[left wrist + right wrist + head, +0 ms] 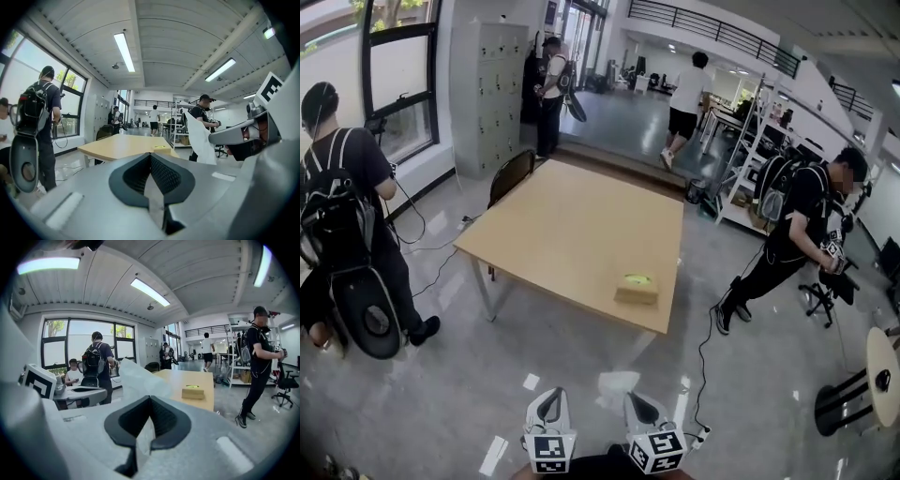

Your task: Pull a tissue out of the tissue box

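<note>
The tan tissue box (637, 288) with a yellow-green top lies near the front right edge of the wooden table (562, 234), well ahead of both grippers; it also shows as the box (193, 392) and the box (160, 148). A white tissue (617, 384) hangs clear of the box over the floor, held by my right gripper (636, 398), which is shut on it. In the right gripper view the tissue (136, 377) rises above the right gripper (150, 399). My left gripper (551, 394) is beside it, shut with nothing in it. From the left gripper (151, 157) I see the tissue (200, 138) to its right.
Several people stand around: one with a backpack at the left (342, 225), one at the right (797, 225), others farther back. A dark chair (511, 176) sits at the table's far left. Metal shelving (755, 159) and a round side table (881, 375) are at the right.
</note>
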Motion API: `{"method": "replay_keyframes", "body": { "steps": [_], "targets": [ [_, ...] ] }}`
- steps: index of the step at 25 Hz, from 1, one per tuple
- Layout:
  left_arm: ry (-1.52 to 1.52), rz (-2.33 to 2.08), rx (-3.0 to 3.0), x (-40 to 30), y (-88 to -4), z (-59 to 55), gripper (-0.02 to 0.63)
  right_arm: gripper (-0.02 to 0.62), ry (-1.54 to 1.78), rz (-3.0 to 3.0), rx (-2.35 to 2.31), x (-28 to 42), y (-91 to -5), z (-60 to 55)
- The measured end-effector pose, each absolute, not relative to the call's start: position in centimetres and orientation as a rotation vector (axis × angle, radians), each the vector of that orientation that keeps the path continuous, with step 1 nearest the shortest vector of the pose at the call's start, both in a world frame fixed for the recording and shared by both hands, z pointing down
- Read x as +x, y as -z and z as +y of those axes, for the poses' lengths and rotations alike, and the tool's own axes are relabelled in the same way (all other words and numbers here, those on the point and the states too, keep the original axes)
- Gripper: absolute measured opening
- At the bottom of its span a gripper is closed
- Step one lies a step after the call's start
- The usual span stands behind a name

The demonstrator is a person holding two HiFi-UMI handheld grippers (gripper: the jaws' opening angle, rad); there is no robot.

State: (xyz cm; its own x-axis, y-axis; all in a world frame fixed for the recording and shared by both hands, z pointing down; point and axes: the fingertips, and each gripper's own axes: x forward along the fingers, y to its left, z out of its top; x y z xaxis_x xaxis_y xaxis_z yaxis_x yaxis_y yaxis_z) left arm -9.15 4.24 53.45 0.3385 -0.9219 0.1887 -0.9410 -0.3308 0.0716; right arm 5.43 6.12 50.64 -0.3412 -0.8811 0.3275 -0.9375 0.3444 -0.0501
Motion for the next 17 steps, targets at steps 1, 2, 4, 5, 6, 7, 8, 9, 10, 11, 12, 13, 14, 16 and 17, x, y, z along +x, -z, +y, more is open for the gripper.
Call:
{"method": "replay_keyframes", "body": {
  "steps": [1, 2, 4, 5, 6, 7, 8, 9, 10, 11, 12, 13, 14, 16, 17],
  "targets": [
    [-0.17, -1.713, 2.425, -9.2, -53.5, 4.2, 0.018, -0.005, -0.334, -2.369, 1.635, 5.4, -50.6, 6.1],
    [-0.171, -1.719, 2.419, -9.3, -53.5, 4.3, 0.018, -0.005, -0.333, -2.371, 1.631, 5.4, -50.6, 6.1],
    [-0.168, -1.727, 2.407, -9.4, -53.5, 4.5, 0.018, -0.005, -0.333, -2.375, 1.618, 5.4, -50.5, 6.2],
    [-0.166, -1.731, 2.401, -9.4, -53.4, 4.5, 0.018, -0.005, -0.332, -2.377, 1.61, 5.5, -50.4, 6.1],
    [-0.166, -1.735, 2.394, -9.4, -53.2, 4.5, 0.018, -0.005, -0.331, -2.38, 1.602, 5.4, -50.3, 6.0],
    [-0.167, -1.741, 2.388, -9.5, -53.1, 4.6, 0.018, -0.005, -0.33, -2.383, 1.593, 5.4, -50.1, 5.9],
    [-0.169, -1.749, 2.381, -9.6, -53.0, 4.6, 0.018, -0.005, -0.329, -2.387, 1.583, 5.3, -50.0, 5.8],
    [-0.169, -1.757, 2.374, -9.7, -52.9, 4.6, 0.018, -0.005, -0.328, -2.391, 1.575, 5.2, -49.9, 5.7],
    [-0.17, -1.766, 2.367, -9.9, -52.8, 4.7, 0.018, -0.005, -0.329, -2.395, 1.566, 5.0, -49.9, 5.6],
    [-0.17, -1.775, 2.358, -10.1, -52.8, 4.8, 0.018, -0.005, -0.33, -2.399, 1.558, 4.9, -49.9, 5.6],
    [-0.169, -1.784, 2.347, -10.4, -52.8, 5.0, 0.018, -0.005, -0.332, -2.403, 1.549, 4.6, -49.9, 5.6],
    [-0.168, -1.793, 2.335, -10.7, -52.9, 5.1, 0.018, -0.005, -0.332, -2.407, 1.539, 4.4, -49.9, 5.6],
    [-0.168, -1.801, 2.323, -11.1, -52.9, 5.2, 0.018, -0.005, -0.331, -2.411, 1.529, 4.1, -49.9, 5.6],
    [-0.169, -1.817, 2.303, -11.6, -53.0, 5.4, 0.018, -0.005, -0.328, -2.418, 1.511, 3.7, -49.8, 5.6],
    [-0.17, -1.824, 2.293, -11.9, -53.1, 5.5, 0.018, -0.005, -0.326, -2.422, 1.502, 3.4, -49.7, 5.6]
  ]
}}
